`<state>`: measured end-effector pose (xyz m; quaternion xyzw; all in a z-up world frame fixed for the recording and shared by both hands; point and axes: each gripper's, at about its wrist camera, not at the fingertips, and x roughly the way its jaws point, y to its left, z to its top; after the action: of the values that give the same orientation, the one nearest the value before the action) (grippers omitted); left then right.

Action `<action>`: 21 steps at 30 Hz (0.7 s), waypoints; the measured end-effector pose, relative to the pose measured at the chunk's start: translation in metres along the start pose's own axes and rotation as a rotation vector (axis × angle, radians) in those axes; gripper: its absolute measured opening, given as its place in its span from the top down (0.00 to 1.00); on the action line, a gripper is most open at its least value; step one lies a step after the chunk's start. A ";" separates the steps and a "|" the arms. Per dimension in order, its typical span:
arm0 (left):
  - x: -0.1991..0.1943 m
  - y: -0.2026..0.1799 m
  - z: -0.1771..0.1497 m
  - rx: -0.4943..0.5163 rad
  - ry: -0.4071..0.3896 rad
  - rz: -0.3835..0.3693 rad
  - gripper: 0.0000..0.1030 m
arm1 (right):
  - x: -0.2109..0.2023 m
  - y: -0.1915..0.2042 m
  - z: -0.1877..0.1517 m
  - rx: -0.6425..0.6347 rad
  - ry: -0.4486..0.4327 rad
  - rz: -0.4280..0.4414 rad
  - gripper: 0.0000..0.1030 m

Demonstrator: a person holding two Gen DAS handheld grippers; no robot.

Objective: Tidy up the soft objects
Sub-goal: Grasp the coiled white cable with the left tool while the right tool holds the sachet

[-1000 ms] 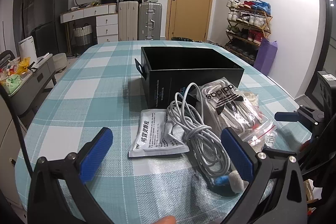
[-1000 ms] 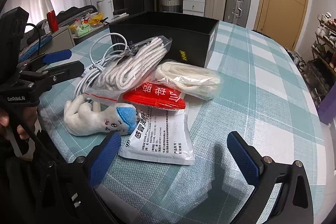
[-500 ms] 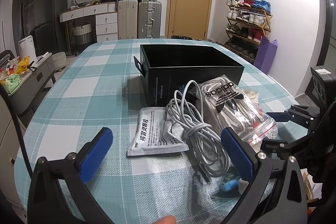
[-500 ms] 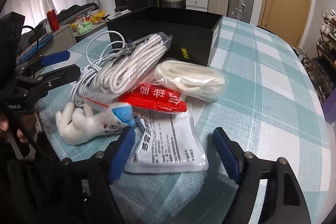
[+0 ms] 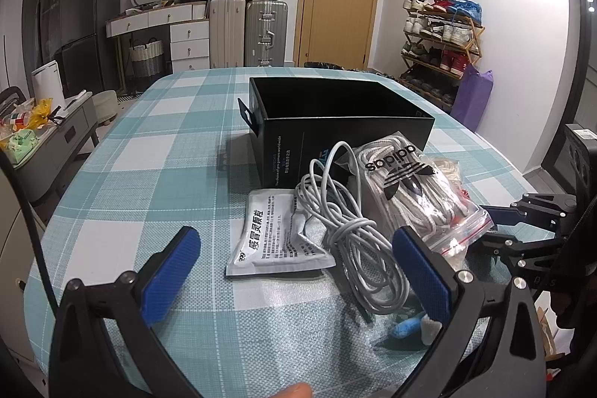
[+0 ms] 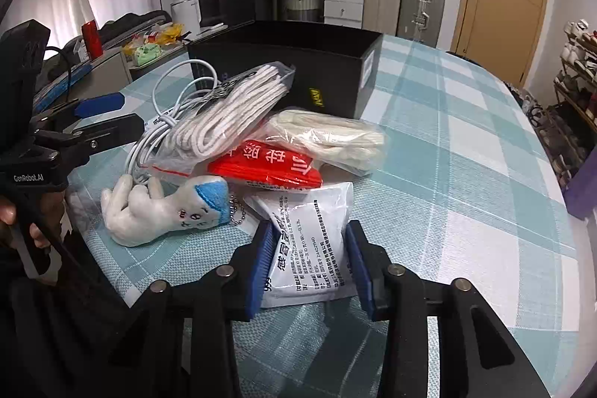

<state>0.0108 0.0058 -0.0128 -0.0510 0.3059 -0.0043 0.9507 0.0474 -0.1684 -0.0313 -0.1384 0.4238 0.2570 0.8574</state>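
nearby, black box point(image 5: 335, 122) interior dark; contents unclear

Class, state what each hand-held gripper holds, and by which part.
The right hand-held gripper pinches the white sachet across its near end. The left hand-held gripper holds nothing.

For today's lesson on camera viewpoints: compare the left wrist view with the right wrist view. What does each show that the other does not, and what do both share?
Only the left wrist view shows the shoe rack and the left gripper open above the table.

Only the right wrist view shows the red packet, the whole plush toy, and the right gripper closing around a white sachet.

Both show the black box, white cable and bagged laces.
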 end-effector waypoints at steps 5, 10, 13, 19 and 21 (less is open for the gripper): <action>0.002 0.002 -0.001 -0.011 0.010 -0.002 0.00 | -0.009 -0.004 -0.006 0.012 -0.022 -0.025 0.67; 0.004 0.007 0.001 -0.043 0.025 -0.016 0.00 | -0.017 -0.013 -0.011 0.038 -0.046 -0.052 0.68; 0.003 0.008 0.003 -0.062 0.023 -0.055 0.00 | -0.023 -0.019 -0.013 0.055 -0.065 -0.066 0.68; 0.010 0.003 0.005 -0.045 0.048 -0.031 0.01 | -0.036 -0.025 -0.015 0.082 -0.121 -0.095 0.68; 0.012 0.002 0.006 -0.051 0.053 -0.036 0.05 | -0.040 -0.026 -0.014 0.085 -0.141 -0.098 0.68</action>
<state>0.0238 0.0084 -0.0152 -0.0806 0.3300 -0.0147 0.9404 0.0325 -0.2094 -0.0068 -0.1042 0.3656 0.2056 0.9018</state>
